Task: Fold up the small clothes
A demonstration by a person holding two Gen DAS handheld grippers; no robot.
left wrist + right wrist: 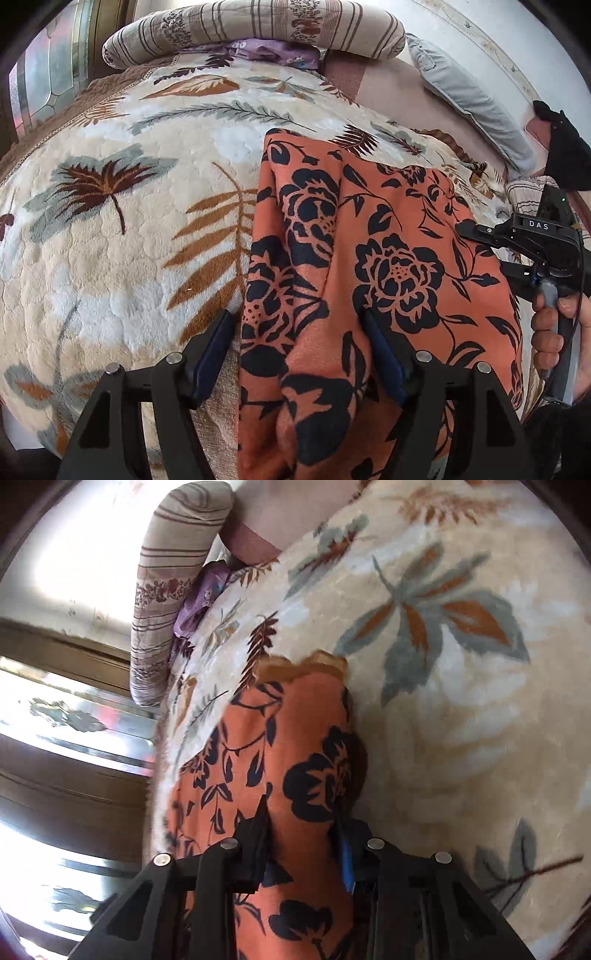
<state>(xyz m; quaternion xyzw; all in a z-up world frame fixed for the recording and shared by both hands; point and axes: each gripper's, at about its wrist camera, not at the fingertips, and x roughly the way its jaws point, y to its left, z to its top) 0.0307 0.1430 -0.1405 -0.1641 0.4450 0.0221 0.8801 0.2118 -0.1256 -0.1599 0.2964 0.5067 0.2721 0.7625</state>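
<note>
Plush cream bed blanket with brown and grey leaves (122, 258) carries the orange garment printed with black flowers (399, 266), which lies near the blanket's near edge, creased lengthwise in a soft ridge. I judge I am at the gathering step of a fold. My left gripper (299, 354) stands with fingers spread wide, cloth between them but not pinched. My right gripper (301, 845) has its fingers drawn in against a fold of the garment. Next I would need a matching left-hand pinch.
</note>
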